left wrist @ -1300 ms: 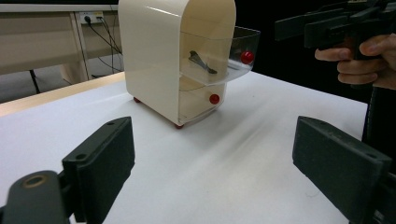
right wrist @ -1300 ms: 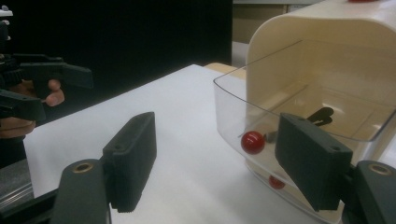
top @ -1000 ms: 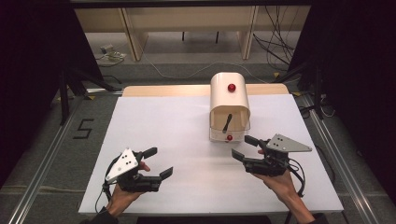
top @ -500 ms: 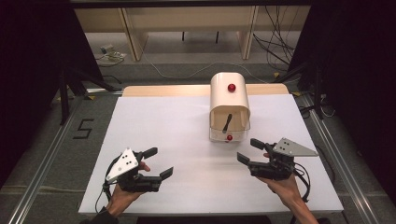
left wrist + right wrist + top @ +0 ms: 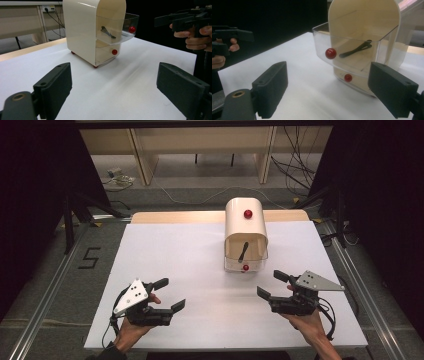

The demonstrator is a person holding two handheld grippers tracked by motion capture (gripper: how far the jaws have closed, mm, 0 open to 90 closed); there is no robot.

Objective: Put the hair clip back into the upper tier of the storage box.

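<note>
Right tool [image 5: 270, 285], just opened wide and empty, is parked near the pulled-out drawer [image 5: 352, 53]; it could easily get knocked, spilling the clip [image 5: 355, 48].

A cream drawer cabinet [image 5: 245, 222] stands upright on the white desk [image 5: 165, 255]. Its upper clear drawer [image 5: 352, 53], with a red knob [image 5: 330, 53], is pulled out, a black clip [image 5: 355, 48] lying inside.

In the right gripper view, the top of the cream cabinet [image 5: 364, 15] is cut off by the upper frame edge, and the dark object [image 5: 355, 49] in its clear drawer [image 5: 352, 53] is too blurred to identify. The lower drawer's contents cannot be told. In the high view, the bench [image 5: 190, 265] hides the floor beneath.
</note>
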